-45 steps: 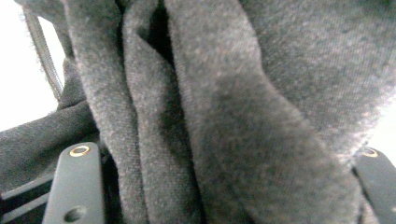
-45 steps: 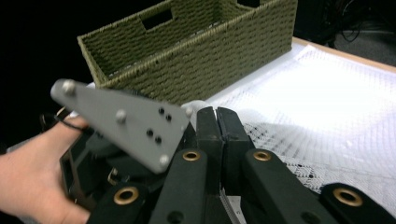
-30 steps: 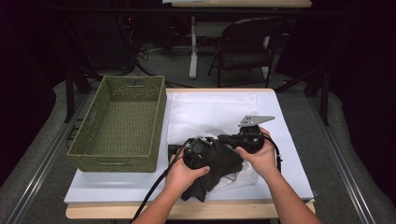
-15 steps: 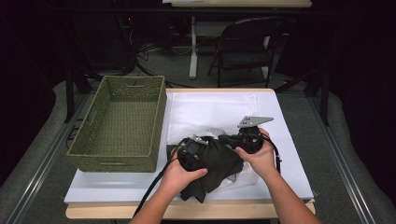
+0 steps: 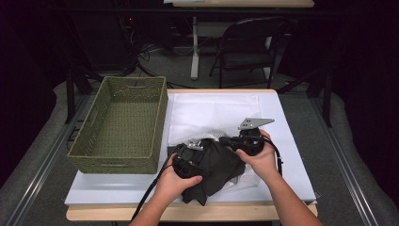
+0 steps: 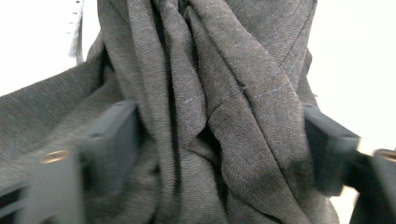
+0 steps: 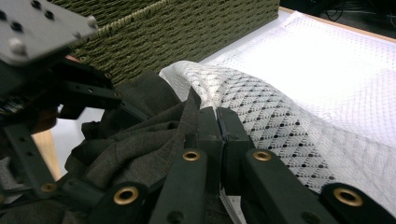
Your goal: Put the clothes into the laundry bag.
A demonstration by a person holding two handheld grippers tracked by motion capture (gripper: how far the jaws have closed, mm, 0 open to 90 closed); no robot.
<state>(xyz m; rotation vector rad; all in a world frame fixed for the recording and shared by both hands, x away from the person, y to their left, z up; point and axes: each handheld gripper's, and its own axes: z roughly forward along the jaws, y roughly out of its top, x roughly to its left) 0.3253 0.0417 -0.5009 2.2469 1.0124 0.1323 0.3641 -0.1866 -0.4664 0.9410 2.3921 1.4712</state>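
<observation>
Dark cloth (image 5: 214,165) bunched beside the basket (image 5: 123,123).
Left gripper (image 6: 219,140) jaws apart around folds; right gripper (image 7: 218,126) jaws pressed together, pinching fabric.

Both forearms enter from below. Left gripper (image 6: 219,140): jaws spread wide, dark cloth (image 6: 219,93) bunched between them. Right gripper (image 7: 218,128): jaws pressed together, pinching cloth edge, grey plate on top.

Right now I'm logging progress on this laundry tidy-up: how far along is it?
Done: nothing is in the green basket yet. In hand: the left gripper has its jaws spread around bunched dark grey cloth; the right gripper is pinched shut at the edge of the dark cloth and white mesh fabric. Left, probably: lifting the cloth into the basket.
</observation>
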